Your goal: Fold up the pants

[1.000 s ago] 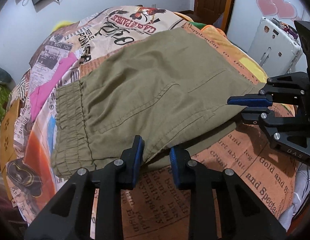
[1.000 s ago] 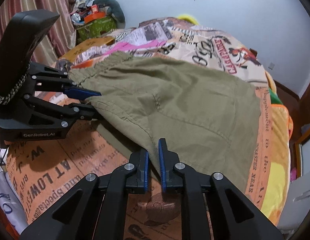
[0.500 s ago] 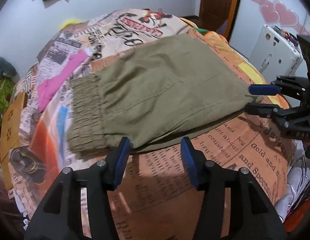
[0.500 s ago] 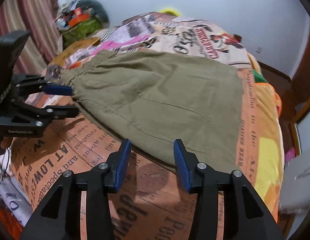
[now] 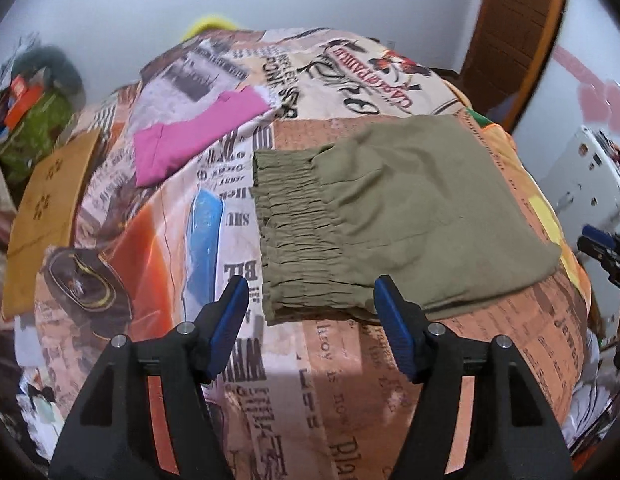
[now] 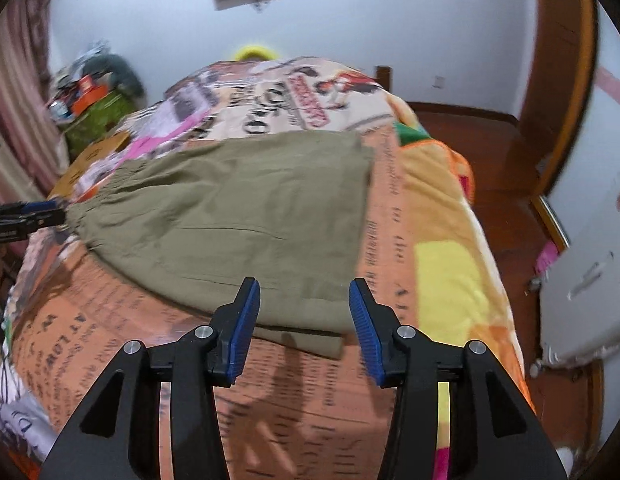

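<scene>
Olive-green pants lie folded into one flat bundle on the printed bedspread, long axis running left to right, elastic waistband at the left end. Just beyond the left gripper sits the waistband's near corner; just beyond the right gripper sits the bundle's near right corner, so each hand is nearest its own end. Both grippers have just been opening and now stand apart with nothing between the jaws. One pair of pants, two grippers, one pink cloth far left.
</scene>
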### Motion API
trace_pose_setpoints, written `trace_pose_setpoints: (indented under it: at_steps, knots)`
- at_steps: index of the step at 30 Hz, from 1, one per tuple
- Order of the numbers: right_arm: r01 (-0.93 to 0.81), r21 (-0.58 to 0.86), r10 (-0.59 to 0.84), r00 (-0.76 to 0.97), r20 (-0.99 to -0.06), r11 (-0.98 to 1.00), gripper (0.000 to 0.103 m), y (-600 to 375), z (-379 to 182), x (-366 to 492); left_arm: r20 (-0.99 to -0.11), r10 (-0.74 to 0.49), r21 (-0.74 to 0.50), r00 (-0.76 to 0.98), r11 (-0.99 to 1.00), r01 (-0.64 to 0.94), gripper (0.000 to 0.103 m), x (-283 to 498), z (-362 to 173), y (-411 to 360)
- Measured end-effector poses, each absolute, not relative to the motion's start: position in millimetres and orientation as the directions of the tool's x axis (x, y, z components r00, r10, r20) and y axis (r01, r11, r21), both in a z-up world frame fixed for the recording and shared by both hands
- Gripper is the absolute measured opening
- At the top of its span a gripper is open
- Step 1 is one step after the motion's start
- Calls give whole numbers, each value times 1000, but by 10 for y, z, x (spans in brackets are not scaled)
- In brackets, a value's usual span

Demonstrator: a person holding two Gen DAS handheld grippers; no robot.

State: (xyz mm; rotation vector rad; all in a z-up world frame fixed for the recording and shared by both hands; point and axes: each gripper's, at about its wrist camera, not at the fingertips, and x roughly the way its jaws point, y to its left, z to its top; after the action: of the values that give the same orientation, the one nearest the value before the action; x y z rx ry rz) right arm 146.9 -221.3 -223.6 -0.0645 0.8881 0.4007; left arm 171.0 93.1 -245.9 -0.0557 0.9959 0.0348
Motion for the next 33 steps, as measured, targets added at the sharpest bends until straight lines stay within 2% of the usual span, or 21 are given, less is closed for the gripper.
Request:
trace_pose_setpoints:
  at_steps: [6, 11, 12, 13, 15, 20, 26, 30, 33]
  knots:
    - [-295, 208, 339, 517, -786, 933, 43, -2348, -2460, 1591, -859, -10, -57, 511, 995, -77, 65, 1849, -2708, 900]
    - [-303, 214, 342, 474, -811, 929, 43, -2264, -2667, 1623, -862, -36, -75, 506, 996, -57, 54, 1864, -2757, 851]
    - [-309, 206, 336, 465, -819, 929, 39, -2244, -2702, 1615, -855, -32, -67, 517, 997, -49, 51, 1852, -2737, 825]
    - [-318, 193, 329, 460, -824, 928, 27, -2228, -2733, 1606, -854, -32, -66, 519, 997, -47, 51, 1848, -2713, 842]
    - [-331, 167, 310, 447, -839, 929, 10, -2207, -2784, 1598, -844, -17, -44, 536, 998, -36, 50, 1821, -2657, 840]
    - [-351, 147, 301, 439, -846, 925, 8, -2216, -2836, 1542, -843, -1, -25, 538, 999, -39, 50, 1812, -2643, 885]
    - [-367, 140, 301, 430, -851, 920, 8, -2215, -2884, 1517, -859, 6, -26, 512, 998, -56, 53, 1794, -2956, 939]
    - [-370, 132, 292, 420, -859, 920, 8, -2216, -2868, 1519, -860, -12, -62, 510, 995, -82, 56, 1782, -2939, 989]
    - [-362, 123, 277, 414, -867, 924, 8, -2218, -2784, 1544, -859, 3, -46, 512, 995, -83, 57, 1779, -2798, 963]
